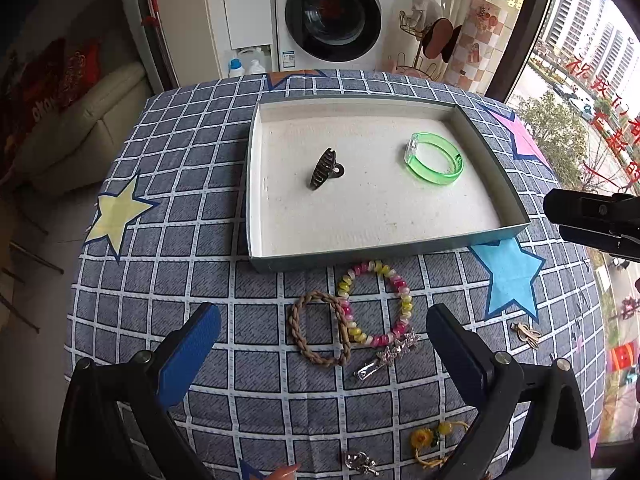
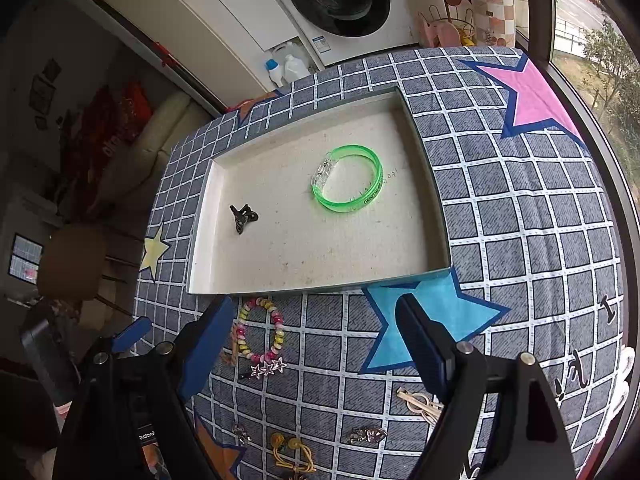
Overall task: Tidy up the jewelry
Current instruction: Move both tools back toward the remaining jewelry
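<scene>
Left wrist: tray (image 1: 516, 200) holds hair clip (image 1: 325, 168), green bangle (image 1: 434, 159).

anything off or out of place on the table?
Nothing damaged. The beaded bracelet overlaps the braided rope bracelet and touches the star hair clip just outside the tray, so they may snag when lifted.

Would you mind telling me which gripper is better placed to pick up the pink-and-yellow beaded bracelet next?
Probably the left gripper: its open jaws frame the pink-and-yellow beaded bracelet directly ahead. The right gripper, also open, faces the blue star, bracelet off to its side.
</scene>
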Demonstrator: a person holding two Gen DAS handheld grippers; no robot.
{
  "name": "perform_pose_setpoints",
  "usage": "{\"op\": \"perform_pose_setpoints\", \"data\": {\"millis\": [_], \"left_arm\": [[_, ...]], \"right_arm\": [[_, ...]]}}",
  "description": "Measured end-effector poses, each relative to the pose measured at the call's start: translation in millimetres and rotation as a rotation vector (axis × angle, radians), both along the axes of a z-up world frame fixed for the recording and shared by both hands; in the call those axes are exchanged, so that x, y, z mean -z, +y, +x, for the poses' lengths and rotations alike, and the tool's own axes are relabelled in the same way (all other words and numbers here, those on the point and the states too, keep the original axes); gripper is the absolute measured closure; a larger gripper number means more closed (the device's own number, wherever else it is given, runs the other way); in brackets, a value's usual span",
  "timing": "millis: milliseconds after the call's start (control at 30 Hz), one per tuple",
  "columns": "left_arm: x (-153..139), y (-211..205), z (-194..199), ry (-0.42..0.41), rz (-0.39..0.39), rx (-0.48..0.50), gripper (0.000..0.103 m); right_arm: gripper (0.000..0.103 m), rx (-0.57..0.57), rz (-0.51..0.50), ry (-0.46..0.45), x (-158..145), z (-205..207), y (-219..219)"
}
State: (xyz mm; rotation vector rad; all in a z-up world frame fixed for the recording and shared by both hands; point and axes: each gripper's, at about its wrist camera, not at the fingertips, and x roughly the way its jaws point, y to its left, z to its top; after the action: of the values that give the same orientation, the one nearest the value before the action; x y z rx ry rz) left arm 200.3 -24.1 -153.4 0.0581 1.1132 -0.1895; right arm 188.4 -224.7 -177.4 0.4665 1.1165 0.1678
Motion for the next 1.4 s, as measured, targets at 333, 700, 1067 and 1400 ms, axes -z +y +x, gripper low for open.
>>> {"op": "perform_pose_setpoints", "data": {"millis": [333, 700, 1067, 1400], "left_arm": [[6.1, 19.6, -40.2, 0.009, 0.075, 0.009, 0.0], [37.5, 41.0, -66.0, 0.105, 0.056, -0.046, 0.0], [61.5, 40.3, -86.0, 0.19, 0.035, -0.022, 0.0], [65.3, 21.5, -97.8, 0.194, 0.016, 0.032, 0.0]], "right_arm": [[0.016, 0.11, 0.013, -0.021, -1.7, -50.8, -7.4], [0.015, 0.121, -0.01, 0.141, 35.1, -101.8, -2.5], [0.015, -0.016, -0.131, 0.255, 69.7, -151.3, 43.8], [0.015, -0.066, -0.218, 0.271, 81.8, -167.5, 66.4]]}}
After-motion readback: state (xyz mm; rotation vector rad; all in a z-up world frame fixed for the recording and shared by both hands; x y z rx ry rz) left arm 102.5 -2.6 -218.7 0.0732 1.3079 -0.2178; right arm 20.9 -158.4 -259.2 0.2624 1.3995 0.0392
